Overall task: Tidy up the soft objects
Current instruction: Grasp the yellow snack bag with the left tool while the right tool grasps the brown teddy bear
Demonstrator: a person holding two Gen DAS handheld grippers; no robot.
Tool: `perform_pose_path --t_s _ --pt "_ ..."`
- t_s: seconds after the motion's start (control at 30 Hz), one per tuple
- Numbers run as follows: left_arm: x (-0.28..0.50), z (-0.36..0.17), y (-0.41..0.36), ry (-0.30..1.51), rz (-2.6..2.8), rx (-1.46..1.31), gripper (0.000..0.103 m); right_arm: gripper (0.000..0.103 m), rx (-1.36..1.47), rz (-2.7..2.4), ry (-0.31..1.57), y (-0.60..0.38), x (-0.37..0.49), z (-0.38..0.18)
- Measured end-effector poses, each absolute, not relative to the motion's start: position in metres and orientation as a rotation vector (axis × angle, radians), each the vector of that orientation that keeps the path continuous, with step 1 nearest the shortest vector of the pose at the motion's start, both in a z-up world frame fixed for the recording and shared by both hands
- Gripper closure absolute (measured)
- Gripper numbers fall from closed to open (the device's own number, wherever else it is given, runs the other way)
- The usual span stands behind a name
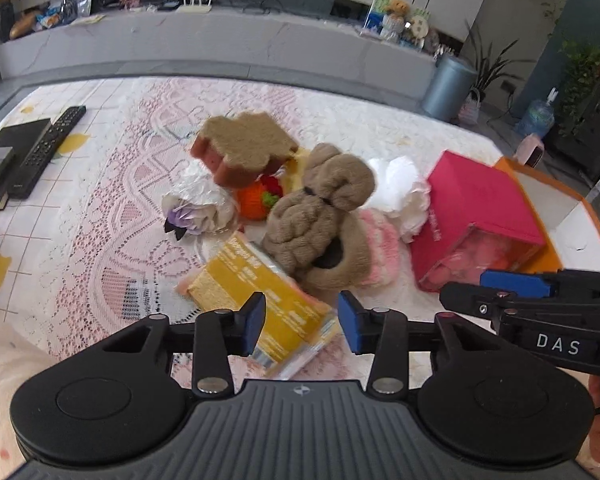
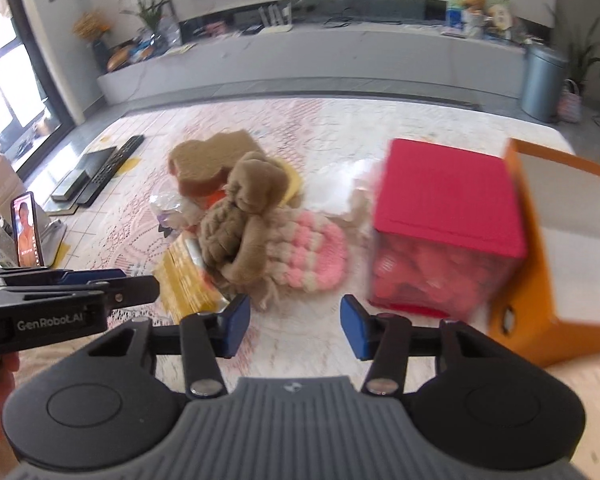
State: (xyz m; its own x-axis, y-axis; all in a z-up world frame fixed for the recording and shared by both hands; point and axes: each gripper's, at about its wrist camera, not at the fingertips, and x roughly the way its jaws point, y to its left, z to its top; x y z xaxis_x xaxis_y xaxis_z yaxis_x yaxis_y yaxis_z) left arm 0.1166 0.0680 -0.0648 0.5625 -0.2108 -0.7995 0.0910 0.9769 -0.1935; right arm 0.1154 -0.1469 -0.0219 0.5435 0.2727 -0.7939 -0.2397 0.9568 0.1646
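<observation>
left gripper (image 1: 302,322): jaws stand apart with nothing clamped; a yellow packet (image 1: 260,300) is seen in the gap, beneath the pads and not pressed.
right gripper (image 2: 294,326): jaws stand apart and empty, only the lace cloth (image 2: 300,344) is seen between them.
soft pile: a brown towel toy (image 1: 320,216), a brown sponge (image 1: 244,148), a pink knit piece (image 2: 312,252) and white puffs (image 1: 404,188) are heaped just ahead of both grippers.
boxes: a pink box (image 2: 448,192) and an open orange box (image 2: 548,280) are set to the right of the right gripper.
progress: nothing is judged sorted yet; the whole pile is left.
</observation>
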Motion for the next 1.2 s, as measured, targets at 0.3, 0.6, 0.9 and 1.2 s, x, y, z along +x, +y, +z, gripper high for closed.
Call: perform_pose_path --t_s 0.3,0.6,0.9,1.2 --pt "0.154 -0.106 0.103 1.142 -0.033 -0.321 0.014 0.058 -0.017 0.338 1.006 -0.115 0.155 -0.06" --pt "0.164 -0.139 0.119 1.177 0.012 -0.543 0.013 0.064 -0.045 0.382 0.991 -0.098 0.177 -0.072" --pt "0.176 -0.14 0.108 1.178 0.031 -0.505 0.006 0.096 -0.06 0.391 0.963 -0.09 0.181 -0.076" --pt "0.188 -0.152 0.08 1.213 0.061 -0.344 0.002 0.096 -0.045 0.345 0.991 -0.102 0.171 -0.081"
